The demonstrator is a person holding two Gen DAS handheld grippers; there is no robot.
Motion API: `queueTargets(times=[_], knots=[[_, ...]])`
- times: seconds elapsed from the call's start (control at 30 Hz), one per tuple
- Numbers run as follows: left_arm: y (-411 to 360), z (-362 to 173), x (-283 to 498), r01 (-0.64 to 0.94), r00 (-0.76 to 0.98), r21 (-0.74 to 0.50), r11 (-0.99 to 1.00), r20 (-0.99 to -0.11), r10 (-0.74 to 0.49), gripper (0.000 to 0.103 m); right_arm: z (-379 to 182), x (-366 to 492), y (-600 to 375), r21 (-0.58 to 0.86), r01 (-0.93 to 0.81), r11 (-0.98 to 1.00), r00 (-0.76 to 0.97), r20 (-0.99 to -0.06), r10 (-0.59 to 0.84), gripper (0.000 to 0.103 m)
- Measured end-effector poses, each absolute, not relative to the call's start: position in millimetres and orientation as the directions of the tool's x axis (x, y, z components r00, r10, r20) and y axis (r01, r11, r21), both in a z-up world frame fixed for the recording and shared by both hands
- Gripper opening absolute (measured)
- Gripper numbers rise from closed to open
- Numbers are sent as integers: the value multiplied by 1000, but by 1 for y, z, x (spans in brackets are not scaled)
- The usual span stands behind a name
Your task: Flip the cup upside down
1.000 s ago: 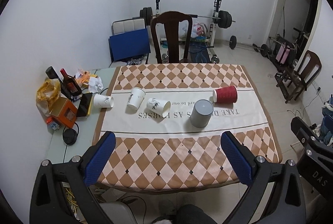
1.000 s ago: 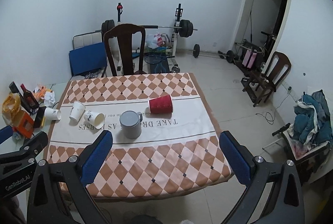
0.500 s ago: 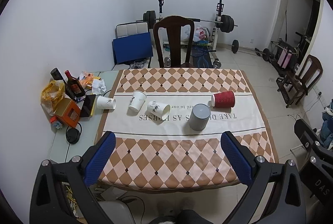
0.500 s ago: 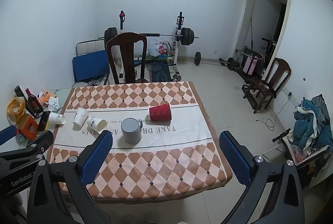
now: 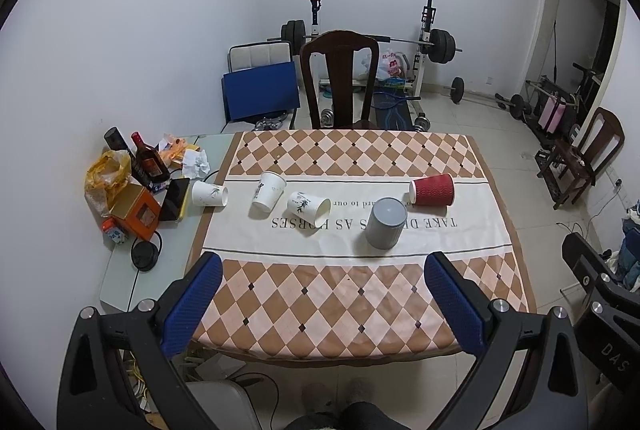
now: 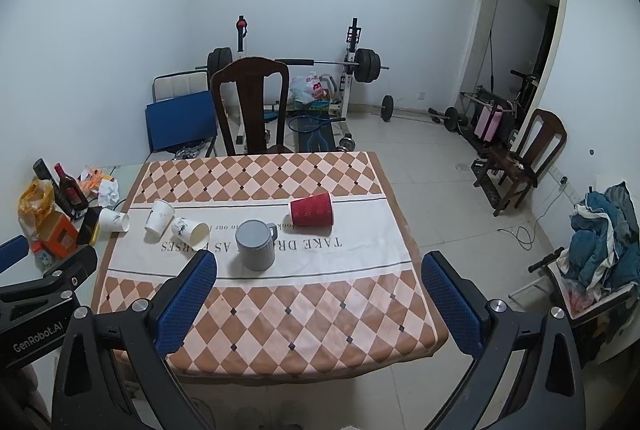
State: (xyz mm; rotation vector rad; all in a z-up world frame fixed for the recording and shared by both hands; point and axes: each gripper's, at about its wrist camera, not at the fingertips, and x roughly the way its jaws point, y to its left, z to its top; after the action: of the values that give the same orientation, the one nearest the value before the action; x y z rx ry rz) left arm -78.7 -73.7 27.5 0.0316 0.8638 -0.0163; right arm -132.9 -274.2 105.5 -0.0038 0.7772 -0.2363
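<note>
A grey mug (image 5: 385, 223) (image 6: 256, 244) stands upside down on the checkered tablecloth (image 5: 360, 294). A red ribbed cup (image 5: 433, 189) (image 6: 312, 210) lies on its side behind it. Two white paper cups lie on their sides (image 5: 309, 208) (image 5: 209, 194), and a third white cup (image 5: 269, 190) stands upside down. My left gripper (image 5: 322, 300) and right gripper (image 6: 320, 300) are both open and empty, held high over the table's near edge, well away from the cups.
A dark wooden chair (image 5: 340, 78) stands at the table's far side. Bottles (image 5: 148, 160), an orange box (image 5: 134, 212) and a phone (image 5: 174, 199) clutter the grey side table at left. Weights and a bench stand at the back wall (image 5: 432, 42).
Both grippers have risen and pulled back from the table, so the table and cups look smaller and farther. The cups have not moved.
</note>
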Motion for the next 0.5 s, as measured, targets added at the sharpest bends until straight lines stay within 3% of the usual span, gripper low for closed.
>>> queueTargets(times=[0.5], knots=[[-74, 33, -85, 17, 658, 22, 1000, -753, 5, 103, 105, -135, -276, -75, 202, 977, 692, -695, -196, 103]])
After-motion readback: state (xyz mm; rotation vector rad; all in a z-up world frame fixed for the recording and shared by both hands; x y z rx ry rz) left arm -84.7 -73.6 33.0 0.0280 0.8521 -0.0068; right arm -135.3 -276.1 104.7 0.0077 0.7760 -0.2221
